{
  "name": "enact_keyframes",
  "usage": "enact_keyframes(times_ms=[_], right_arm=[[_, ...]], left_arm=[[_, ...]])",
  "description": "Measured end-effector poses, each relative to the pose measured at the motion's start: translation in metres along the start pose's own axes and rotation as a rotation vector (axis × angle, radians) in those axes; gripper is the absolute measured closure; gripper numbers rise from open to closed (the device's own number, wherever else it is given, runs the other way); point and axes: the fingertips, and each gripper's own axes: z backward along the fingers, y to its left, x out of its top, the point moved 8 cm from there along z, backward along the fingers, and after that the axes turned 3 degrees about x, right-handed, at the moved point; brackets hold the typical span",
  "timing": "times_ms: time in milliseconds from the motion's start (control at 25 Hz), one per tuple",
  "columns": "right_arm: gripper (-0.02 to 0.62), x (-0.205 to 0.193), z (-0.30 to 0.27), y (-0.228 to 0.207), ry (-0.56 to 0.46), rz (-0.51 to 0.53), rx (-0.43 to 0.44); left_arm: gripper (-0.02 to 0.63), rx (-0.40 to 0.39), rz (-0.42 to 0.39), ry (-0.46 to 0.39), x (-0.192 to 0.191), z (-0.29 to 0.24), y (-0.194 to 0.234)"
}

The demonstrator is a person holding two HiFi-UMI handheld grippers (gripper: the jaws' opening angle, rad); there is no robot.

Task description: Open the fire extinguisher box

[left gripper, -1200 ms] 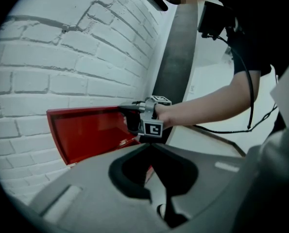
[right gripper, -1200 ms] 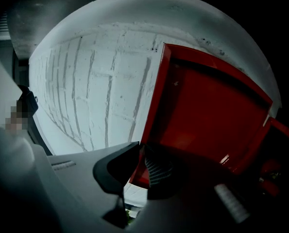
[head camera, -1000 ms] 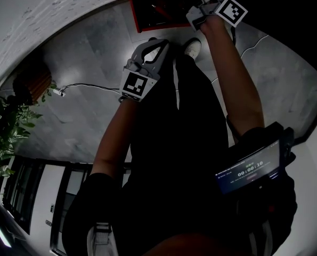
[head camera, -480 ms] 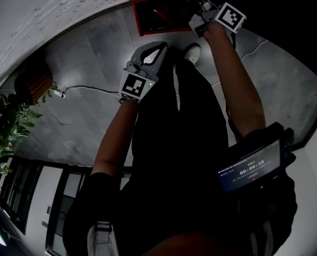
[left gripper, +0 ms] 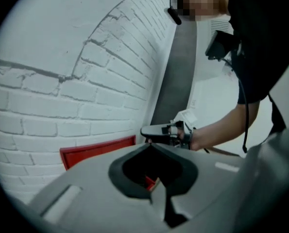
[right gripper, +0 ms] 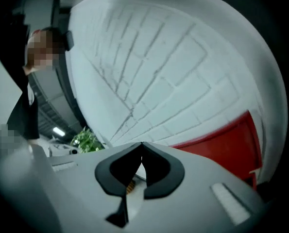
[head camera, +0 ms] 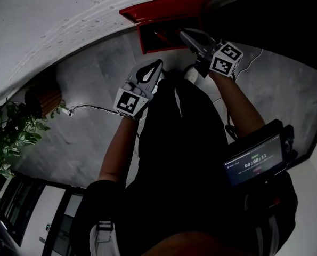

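Note:
The red fire extinguisher box (head camera: 166, 7) sits low against the white brick wall, its dark inside (head camera: 161, 36) facing me. My right gripper (head camera: 184, 34) reaches to the right edge of that opening with its jaws shut and nothing between them. In the right gripper view, the right gripper (right gripper: 142, 143) has its tips touching, with the red box (right gripper: 222, 144) off to the right. My left gripper (head camera: 157, 64) hangs nearer my legs, short of the box, also shut and empty. The left gripper view shows the left gripper (left gripper: 150, 144), the red box (left gripper: 95, 149) and the right gripper (left gripper: 156, 130) beyond it.
White brick wall (head camera: 67, 15) rises behind the box. A white cable (head camera: 89, 108) lies on the grey floor at the left, near a brown round object (head camera: 41, 95) and a potted plant (head camera: 9, 137). A screen device (head camera: 257, 161) hangs at my waist. A shoe (head camera: 190, 73) stands before the box.
The view has tilted, so more of the red box shows. My right gripper has drawn back and down from the box's upper right. The left gripper has barely moved.

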Motion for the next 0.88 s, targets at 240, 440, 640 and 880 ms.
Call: enact_keyframes(times_ms=[240, 440, 640, 880], right_arm=[[0.586, 0.034, 0.014, 0.1, 0.086, 0.326, 0.053], [0.586, 0.07, 0.029, 0.182, 0.103, 0.444, 0.065], [0.586, 0.081, 0.035, 0.222, 0.117, 0.464, 0.119], [0.586, 0.091, 0.039, 0.242, 0.098, 0.501, 0.141]], left_arm=[[0.603, -0.034, -0.052, -0.059, 0.069, 0.024, -0.031], [0.603, -0.067, -0.094, -0.107, 0.126, 0.045, -0.067], [0.603, -0.074, -0.104, -0.107, 0.144, 0.056, -0.081], [0.603, -0.078, -0.144, -0.134, 0.159, 0.062, -0.086]])
